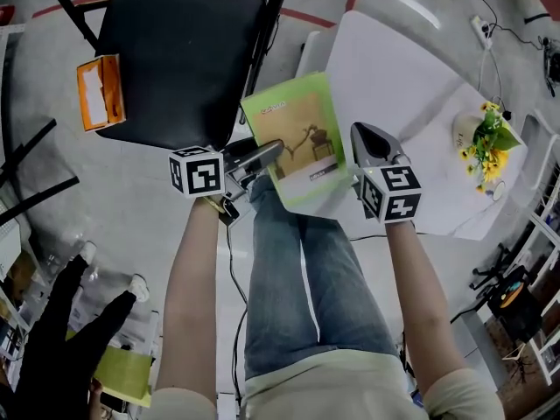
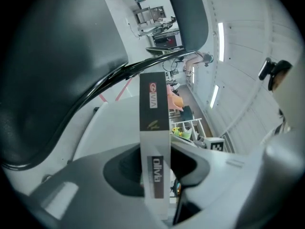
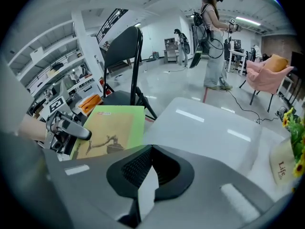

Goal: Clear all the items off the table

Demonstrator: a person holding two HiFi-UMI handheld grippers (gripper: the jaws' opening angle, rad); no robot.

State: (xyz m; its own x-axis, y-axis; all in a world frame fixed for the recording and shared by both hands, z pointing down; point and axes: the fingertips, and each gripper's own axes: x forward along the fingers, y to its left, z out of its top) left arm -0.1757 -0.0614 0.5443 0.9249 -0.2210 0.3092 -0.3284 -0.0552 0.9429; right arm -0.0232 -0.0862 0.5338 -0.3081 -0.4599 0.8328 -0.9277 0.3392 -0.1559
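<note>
Gripping the green book (image 1: 306,112) by one edge, the left claw (image 1: 269,154) risks it pivoting loose; the right claw (image 1: 362,134) stays out, clenched shut.

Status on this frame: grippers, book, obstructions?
Left gripper shut on green book, at its edge. Right gripper shut, empty. Flower pot on the table; black chair close ahead.

Head view looks steeply down; close gripper views share the book (image 1: 297,138).

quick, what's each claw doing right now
left claw: shut on the book, gripping its edge.
right claw: shut, nothing clearly held.
</note>
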